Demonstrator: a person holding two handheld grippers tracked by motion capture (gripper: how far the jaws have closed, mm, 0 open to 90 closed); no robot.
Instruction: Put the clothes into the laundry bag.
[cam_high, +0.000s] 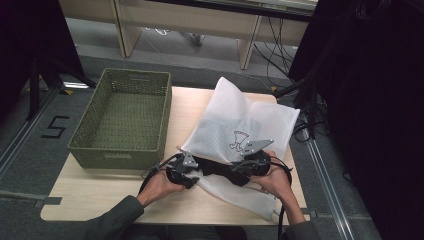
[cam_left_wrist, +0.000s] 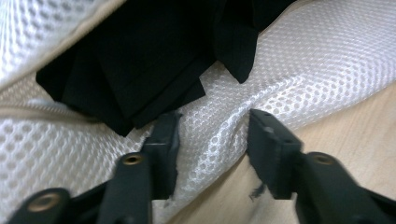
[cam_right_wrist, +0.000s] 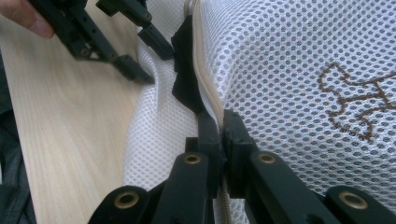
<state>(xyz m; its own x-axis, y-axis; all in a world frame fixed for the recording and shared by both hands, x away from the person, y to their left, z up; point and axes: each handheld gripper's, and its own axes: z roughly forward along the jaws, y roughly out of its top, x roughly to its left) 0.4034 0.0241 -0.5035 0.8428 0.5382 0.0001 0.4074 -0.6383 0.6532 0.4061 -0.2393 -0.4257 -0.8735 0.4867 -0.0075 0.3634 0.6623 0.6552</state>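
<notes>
The right gripper (cam_right_wrist: 219, 122) is pinched tight on the zipper edge (cam_right_wrist: 208, 95) of the white mesh bag (cam_high: 245, 122), lifting the mouth. The left gripper (cam_left_wrist: 212, 135) gapes, straddling a fold of the lower mesh below the black garment (cam_left_wrist: 154, 56) (likely holding the opening apart for stuffing).

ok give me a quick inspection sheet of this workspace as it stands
Surface: light wooden table, bare at the front left.
Job's things: white mesh bag, zipper mouth open, black garment partly inside.
Clutter: empty green basket at the left.
Grippers: left gripper open, astride a fold of the lower mesh layer; right gripper shut on the bag's zipper edge.
Cables: gripper cables loop beside the hands.
Surroundings: grey floor, black drapes at the right.
</notes>
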